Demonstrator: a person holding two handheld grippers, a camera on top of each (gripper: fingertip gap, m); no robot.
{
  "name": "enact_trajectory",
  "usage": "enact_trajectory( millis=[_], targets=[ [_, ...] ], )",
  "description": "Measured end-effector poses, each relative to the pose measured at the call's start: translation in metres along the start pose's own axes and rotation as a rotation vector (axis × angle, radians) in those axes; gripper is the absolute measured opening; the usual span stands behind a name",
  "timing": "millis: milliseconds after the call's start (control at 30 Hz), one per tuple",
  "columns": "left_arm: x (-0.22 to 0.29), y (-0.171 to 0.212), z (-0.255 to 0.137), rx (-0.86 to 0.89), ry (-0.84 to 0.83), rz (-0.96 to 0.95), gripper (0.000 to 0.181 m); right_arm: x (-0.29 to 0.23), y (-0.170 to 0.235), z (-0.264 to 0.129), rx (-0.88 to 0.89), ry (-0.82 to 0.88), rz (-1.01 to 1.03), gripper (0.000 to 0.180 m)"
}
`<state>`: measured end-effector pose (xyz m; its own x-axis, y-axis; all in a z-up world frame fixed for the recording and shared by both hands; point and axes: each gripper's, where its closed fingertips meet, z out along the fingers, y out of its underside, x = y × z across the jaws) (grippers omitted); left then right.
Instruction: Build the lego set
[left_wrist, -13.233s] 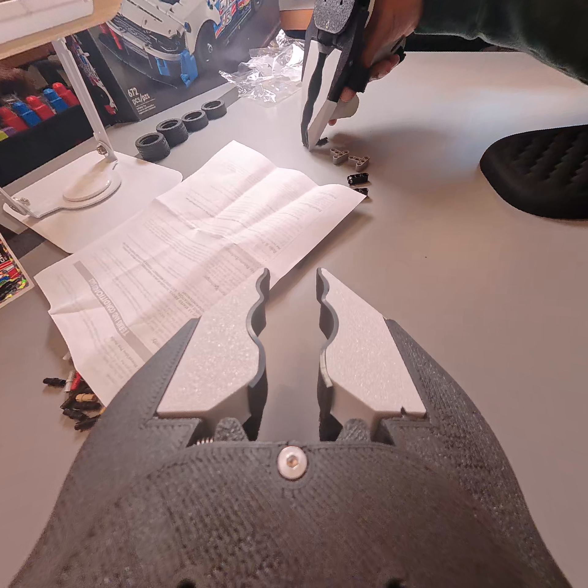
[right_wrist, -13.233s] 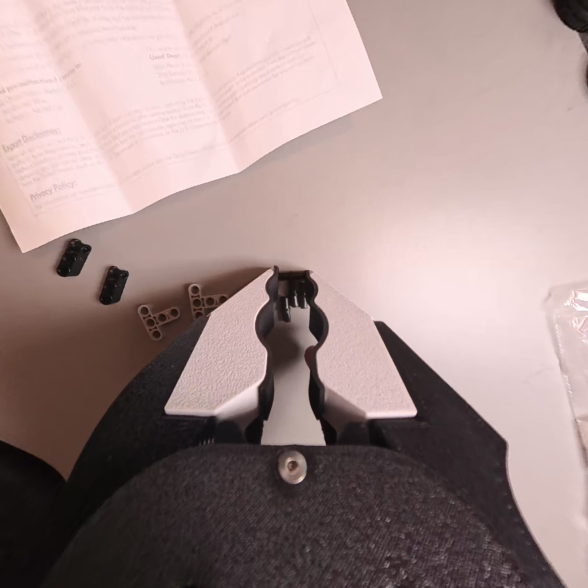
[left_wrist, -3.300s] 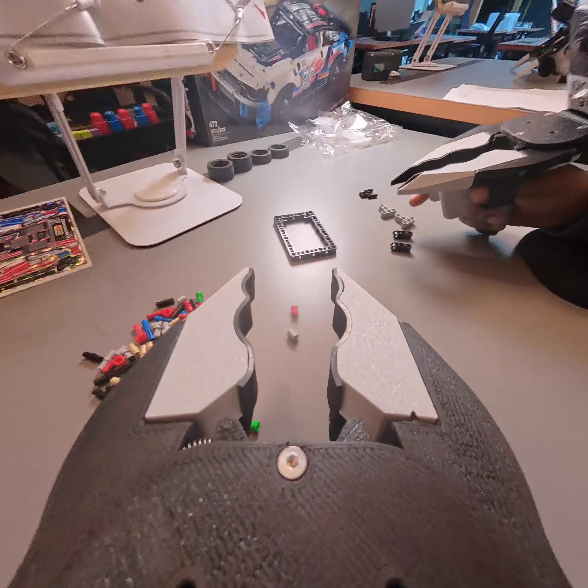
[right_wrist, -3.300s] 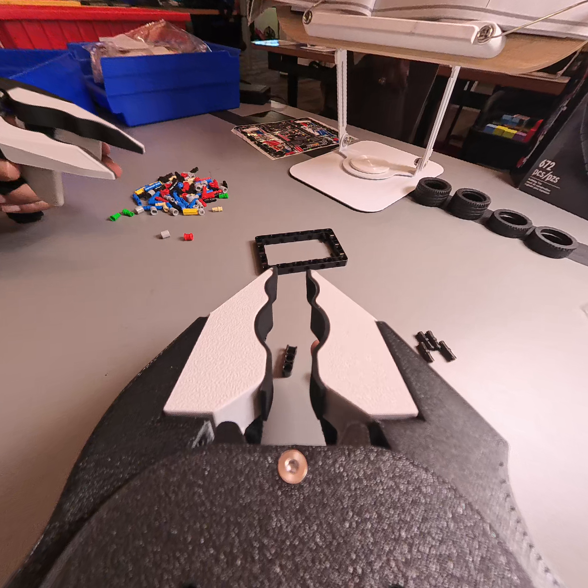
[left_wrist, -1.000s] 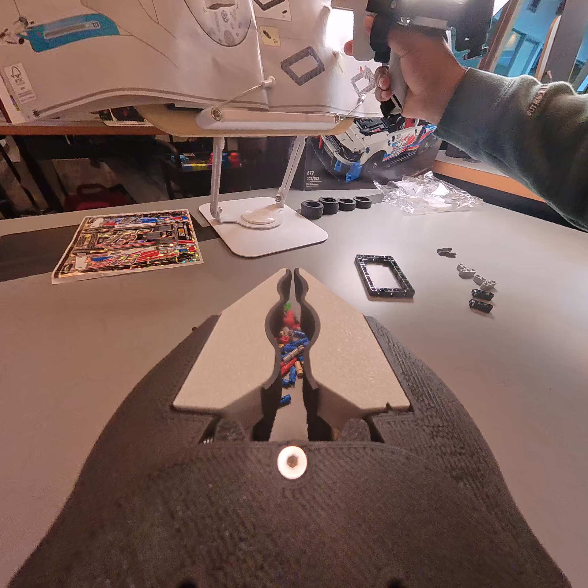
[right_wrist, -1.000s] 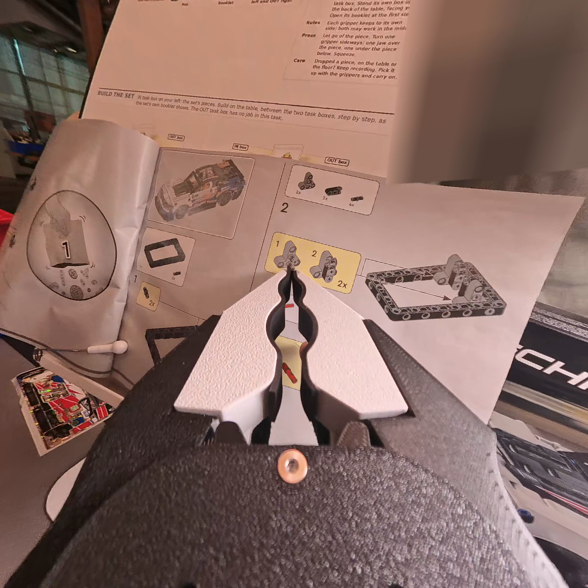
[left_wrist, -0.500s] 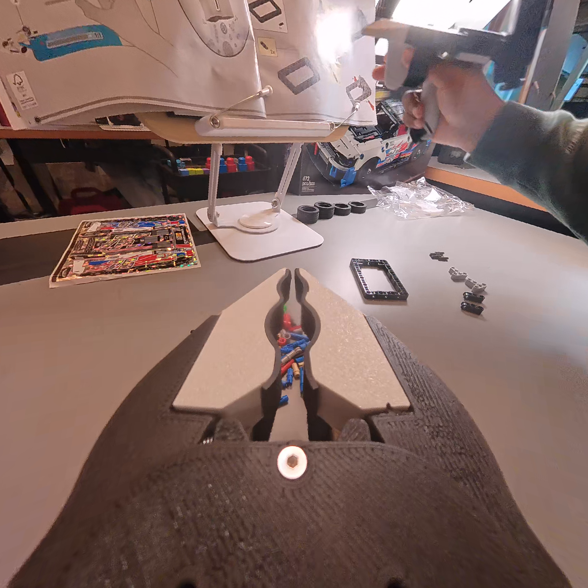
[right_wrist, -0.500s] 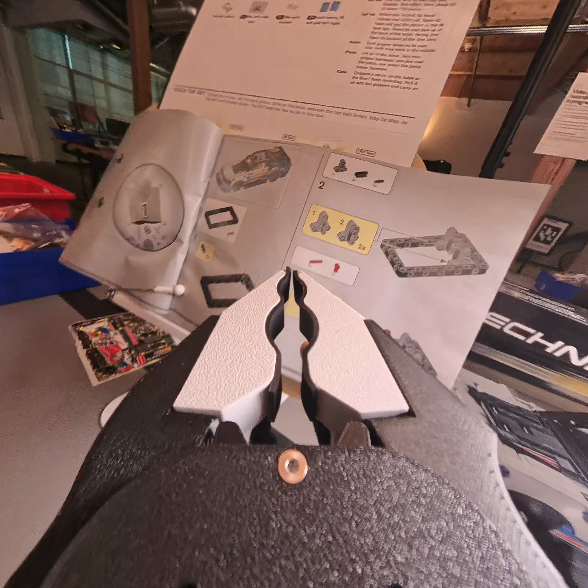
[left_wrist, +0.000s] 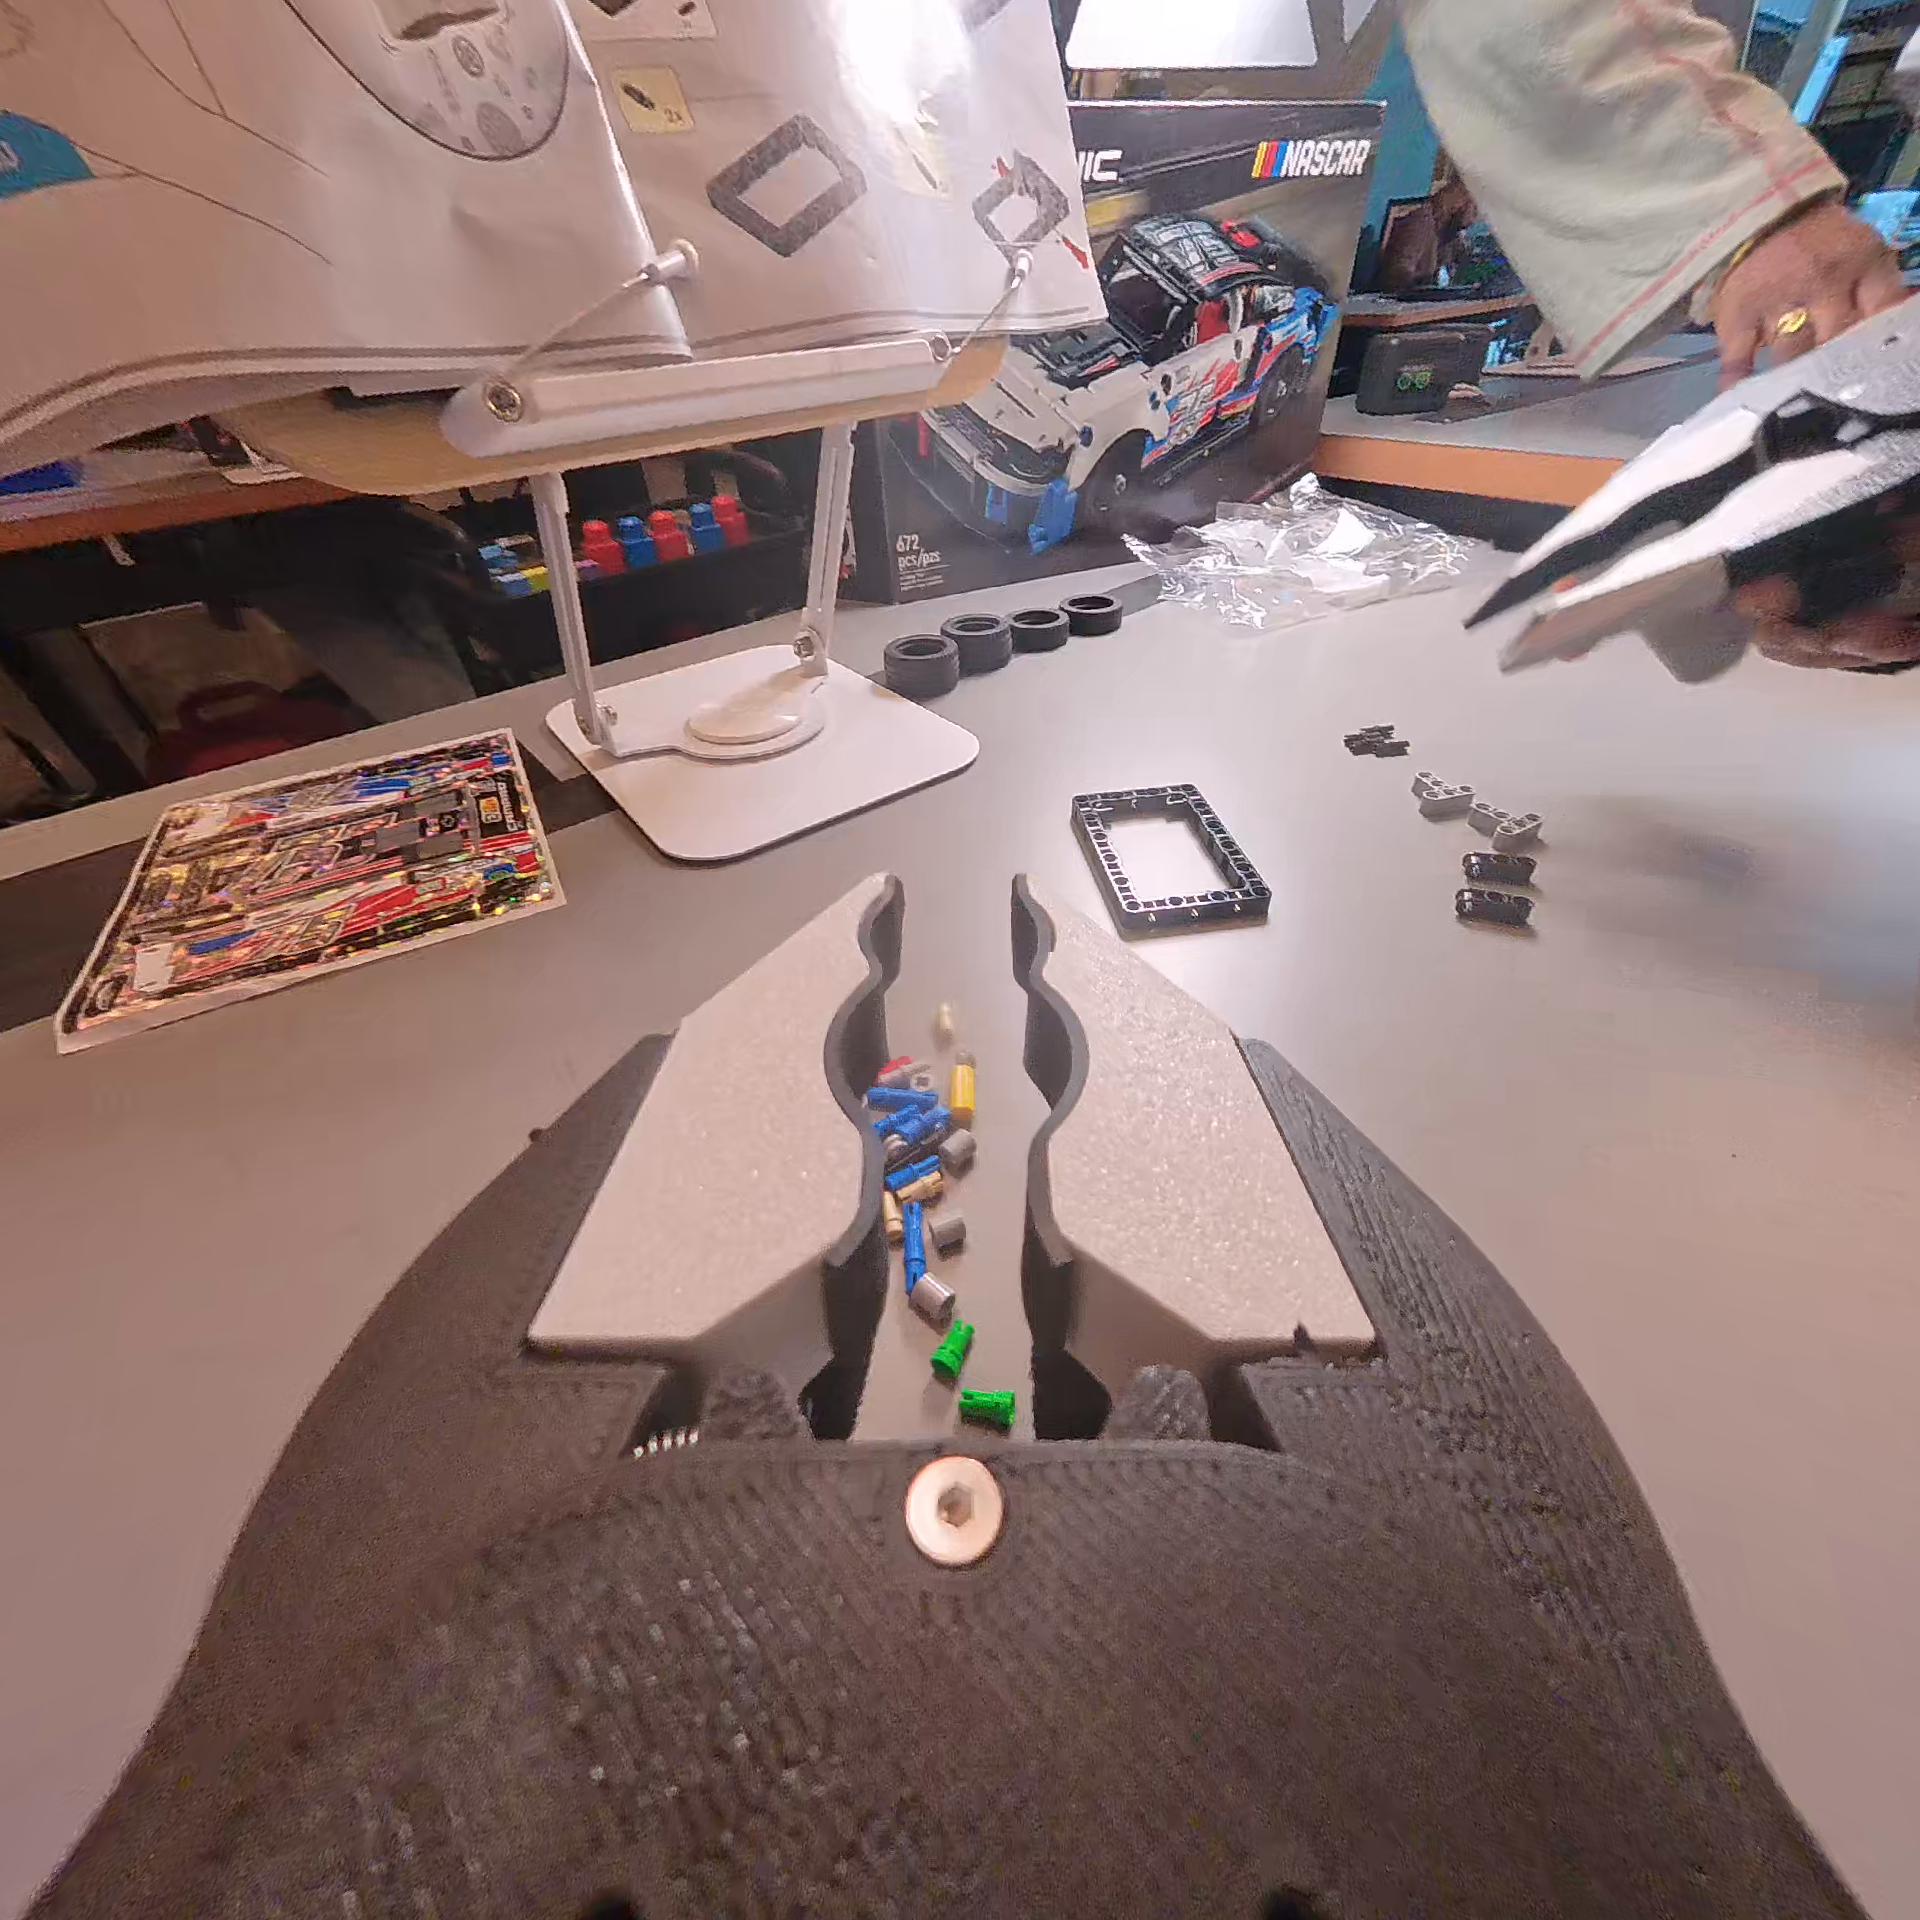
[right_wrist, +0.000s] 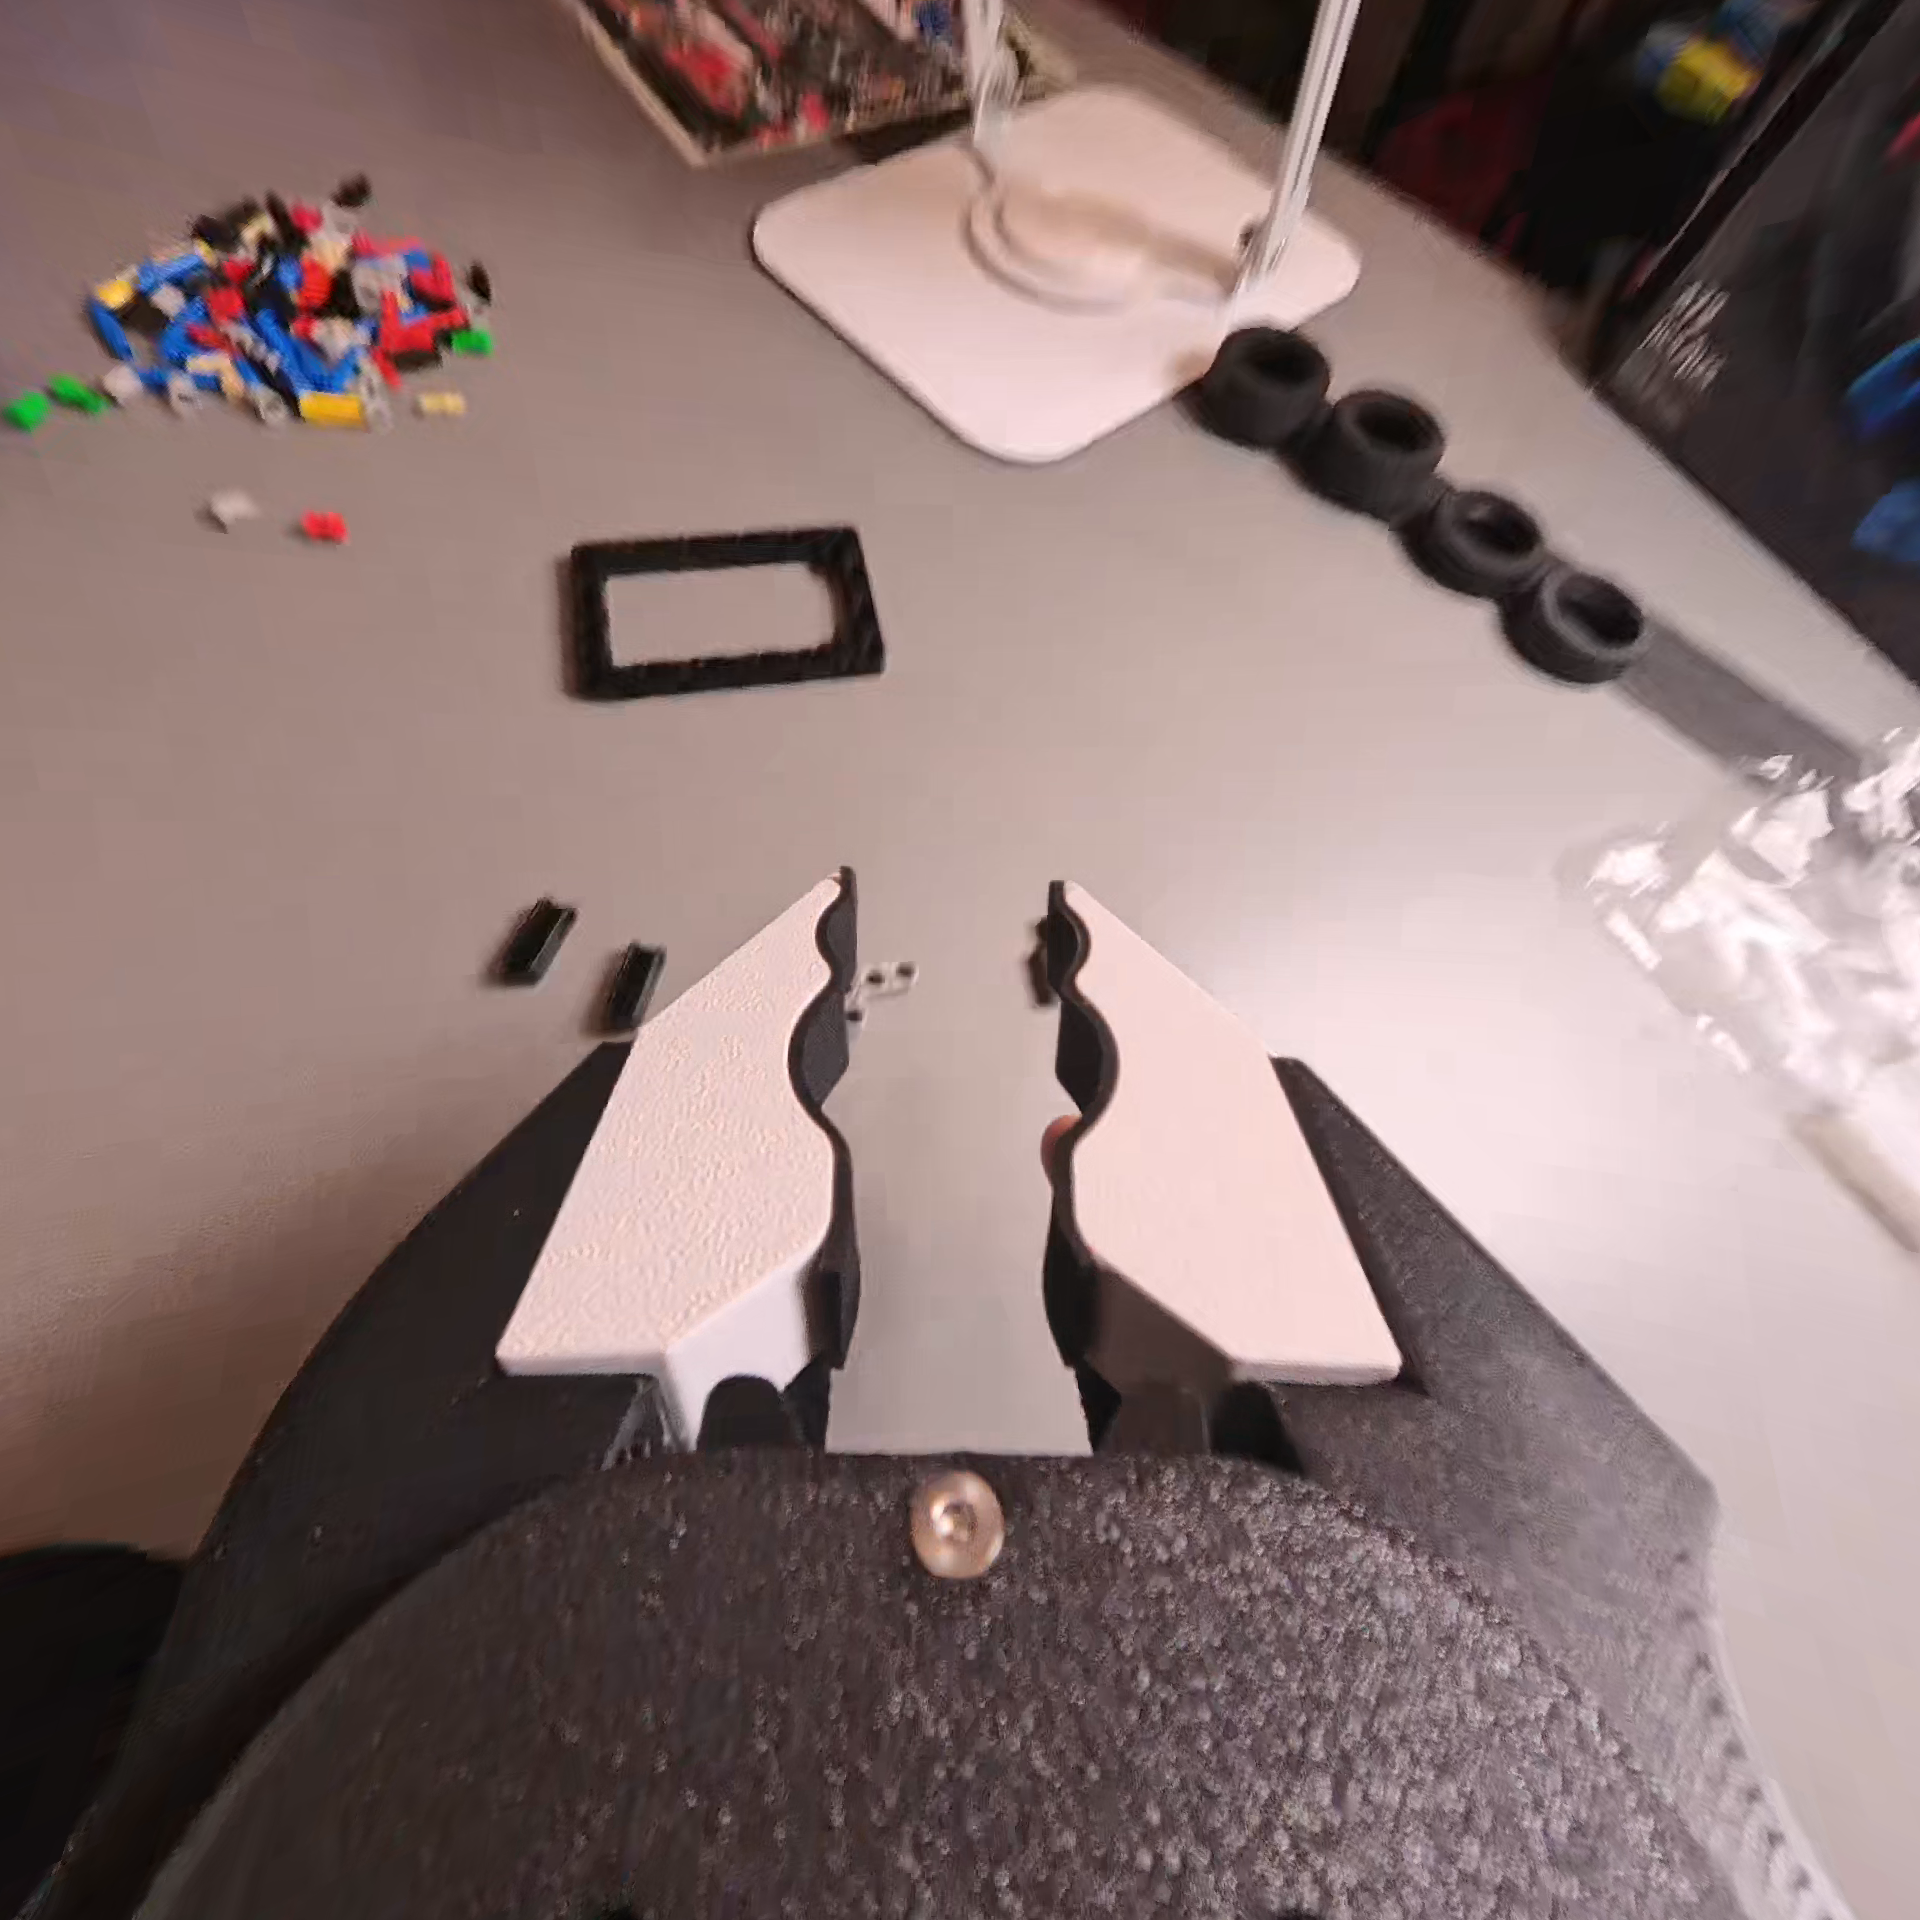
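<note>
A black rectangular lego frame lies flat on the grey table, also in the right wrist view. My left gripper is open and empty over a pile of small coloured pins. My right gripper is open and empty above two grey angle pieces, partly hidden by its left finger, with two black connectors to their left. The right gripper also shows at the right of the left wrist view, above those grey pieces and black connectors. Small black pins lie behind them.
A white booklet stand holds the open instruction booklet. Several black tyres sit in a row beside the set's box. A sticker sheet lies at the left. Crumpled clear bags lie at the right. Another person's hand shows at the back right. Some 30 cm of space lies between my two pairs of fingers.
Both grippers have opened. My right gripper has swung down from the booklet to just above the grey and black pieces on the table. My left gripper has moved slightly forward over the pin pile.
</note>
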<state>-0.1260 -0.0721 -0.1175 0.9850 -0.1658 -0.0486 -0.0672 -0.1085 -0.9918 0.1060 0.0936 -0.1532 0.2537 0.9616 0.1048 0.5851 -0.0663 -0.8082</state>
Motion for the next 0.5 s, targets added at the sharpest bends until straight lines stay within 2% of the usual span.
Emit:
enact_trajectory(
  millis=[200,300,500],
  targets=[
    [0.005,0.004,0.001,-0.022,0.022,-0.005,0.018,-0.005,0.056,-0.015,-0.177,-0.051,0.048,0.034],
    [0.006,0.006,0.002,-0.034,0.025,0.003,0.017,-0.001,0.058,-0.009,-0.183,-0.065,0.044,0.029],
    [0.005,0.01,0.002,-0.052,0.023,0.01,0.015,0.025,0.054,0.028,-0.214,-0.071,0.027,0.022]
  ],
)
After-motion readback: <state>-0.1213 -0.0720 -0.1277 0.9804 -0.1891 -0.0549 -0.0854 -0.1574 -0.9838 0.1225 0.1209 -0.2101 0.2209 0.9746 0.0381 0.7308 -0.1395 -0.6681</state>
